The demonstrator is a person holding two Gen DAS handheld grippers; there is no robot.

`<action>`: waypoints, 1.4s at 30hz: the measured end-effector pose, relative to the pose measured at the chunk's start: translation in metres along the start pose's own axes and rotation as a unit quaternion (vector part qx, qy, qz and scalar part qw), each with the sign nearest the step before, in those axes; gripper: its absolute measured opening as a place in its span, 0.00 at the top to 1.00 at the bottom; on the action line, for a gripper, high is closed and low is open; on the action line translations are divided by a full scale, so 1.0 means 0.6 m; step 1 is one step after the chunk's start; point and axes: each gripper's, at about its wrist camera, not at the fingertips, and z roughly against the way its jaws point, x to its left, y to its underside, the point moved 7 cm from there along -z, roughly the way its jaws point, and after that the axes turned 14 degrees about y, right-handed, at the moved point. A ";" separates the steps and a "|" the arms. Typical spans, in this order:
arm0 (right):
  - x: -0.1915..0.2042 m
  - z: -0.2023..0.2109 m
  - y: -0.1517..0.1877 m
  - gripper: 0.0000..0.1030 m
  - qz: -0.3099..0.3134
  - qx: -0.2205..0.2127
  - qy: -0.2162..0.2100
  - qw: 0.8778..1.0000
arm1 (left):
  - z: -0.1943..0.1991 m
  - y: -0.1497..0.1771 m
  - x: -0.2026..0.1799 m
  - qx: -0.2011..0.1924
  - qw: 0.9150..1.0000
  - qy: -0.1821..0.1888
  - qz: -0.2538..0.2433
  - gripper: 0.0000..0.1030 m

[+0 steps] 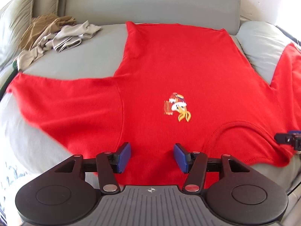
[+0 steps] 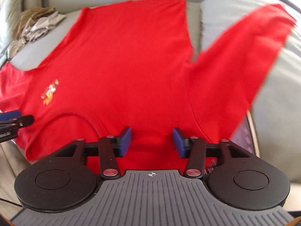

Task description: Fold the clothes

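A red T-shirt point(image 1: 169, 66) lies spread flat, front up, on a grey sofa seat point(image 1: 84, 52), with its collar point(image 1: 242, 126) nearest me. A small cartoon print point(image 1: 177, 107) marks the chest. My left gripper point(image 1: 152, 150) hovers open over the near shoulder edge, red cloth showing between its blue pads point(image 1: 125, 156), which do not press on it. In the right wrist view the same T-shirt point(image 2: 122, 56) fills the frame and my right gripper point(image 2: 152, 134) stands open over the other shoulder. One sleeve point(image 2: 244, 43) drapes up over a cushion.
A heap of beige and grey clothes point(image 1: 56, 35) sits at the far left of the seat. The sofa backrest point(image 1: 150, 5) runs behind the shirt's hem. A pale cushion point(image 1: 263, 43) lies at the right. A finger of the other gripper point(image 1: 282, 137) shows at the right edge.
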 end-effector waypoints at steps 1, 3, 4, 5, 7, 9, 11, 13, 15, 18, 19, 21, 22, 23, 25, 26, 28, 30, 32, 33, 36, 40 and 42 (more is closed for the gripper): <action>-0.006 0.006 0.011 0.44 -0.011 0.005 0.000 1.000 | 0.007 0.003 -0.002 -0.001 1.000 -0.002 0.004 0.46; -0.010 0.023 0.021 0.45 -0.016 -0.002 0.003 1.000 | 0.019 0.004 -0.007 -0.010 1.000 -0.004 0.004 0.46; -0.010 0.033 0.025 0.45 -0.015 -0.009 0.006 1.000 | 0.025 0.004 -0.009 -0.015 1.000 -0.005 0.003 0.46; -0.010 0.045 0.024 0.45 -0.010 -0.022 0.012 1.000 | 0.033 0.002 -0.014 -0.024 1.000 -0.003 0.002 0.46; -0.005 0.072 0.019 0.45 -0.006 -0.051 0.014 0.999 | 0.043 -0.005 -0.031 -0.042 0.999 0.008 -0.006 0.44; 0.007 0.091 0.015 0.45 -0.018 -0.070 -0.015 0.997 | 0.041 -0.013 -0.054 -0.056 0.998 0.023 -0.020 0.38; 0.031 0.089 0.018 0.47 -0.017 -0.086 -0.042 0.995 | 0.018 -0.013 -0.073 -0.063 0.997 0.029 -0.046 0.37; 0.056 0.078 0.026 0.50 -0.004 -0.101 -0.055 0.993 | -0.008 0.002 -0.083 -0.046 0.997 0.020 -0.062 0.38; 0.068 0.060 0.046 0.53 0.010 -0.090 -0.043 0.995 | -0.019 0.024 -0.083 -0.024 0.998 0.012 -0.056 0.40; 0.068 0.066 0.073 0.50 0.023 -0.070 -0.042 0.996 | -0.010 0.040 -0.077 0.001 0.999 0.022 -0.043 0.40; 0.067 0.070 0.081 0.45 0.027 -0.055 -0.048 0.997 | -0.007 0.043 -0.075 0.011 0.999 0.027 -0.036 0.39; 0.059 0.073 0.097 0.39 0.021 -0.024 -0.064 0.997 | -0.002 0.050 -0.071 0.036 0.998 0.027 -0.032 0.34; 0.053 0.075 0.104 0.39 0.013 -0.009 -0.071 0.997 | 0.000 0.053 -0.070 0.049 0.998 0.025 -0.031 0.34; 0.042 0.076 0.108 0.39 0.000 -0.002 -0.077 0.997 | 0.005 0.057 -0.070 0.052 0.998 0.022 -0.034 0.35; 0.019 0.081 0.115 0.39 -0.026 0.011 -0.089 0.996 | 0.021 0.061 -0.075 0.046 0.998 0.017 -0.039 0.34; 0.003 0.089 0.111 0.38 -0.044 0.004 -0.096 0.994 | 0.028 0.057 -0.078 0.039 0.998 0.021 -0.039 0.34; -0.034 0.109 0.098 0.30 -0.083 -0.014 -0.110 0.990 | 0.042 0.046 -0.086 0.025 0.999 0.031 -0.036 0.32; -0.077 0.131 0.076 0.23 -0.125 -0.037 -0.117 0.985 | 0.055 0.029 -0.095 0.008 0.999 0.036 -0.036 0.29; -0.124 0.152 0.052 0.20 -0.169 -0.058 -0.122 0.976 | 0.065 0.010 -0.107 -0.011 0.998 0.040 -0.038 0.27; -0.149 0.161 0.040 0.15 -0.192 -0.071 -0.124 0.971 | 0.070 0.001 -0.114 -0.019 0.998 0.046 -0.040 0.26; -0.225 0.172 0.005 0.07 -0.254 -0.111 -0.106 0.955 | 0.078 -0.016 -0.132 -0.026 0.996 0.072 -0.037 0.26; -0.325 0.149 -0.042 0.10 -0.319 -0.130 -0.075 0.936 | 0.080 -0.028 -0.148 -0.024 0.995 0.087 -0.036 0.26; -0.371 0.134 -0.066 0.19 -0.345 -0.142 -0.069 0.925 | 0.073 -0.032 -0.153 -0.021 0.995 0.095 -0.030 0.26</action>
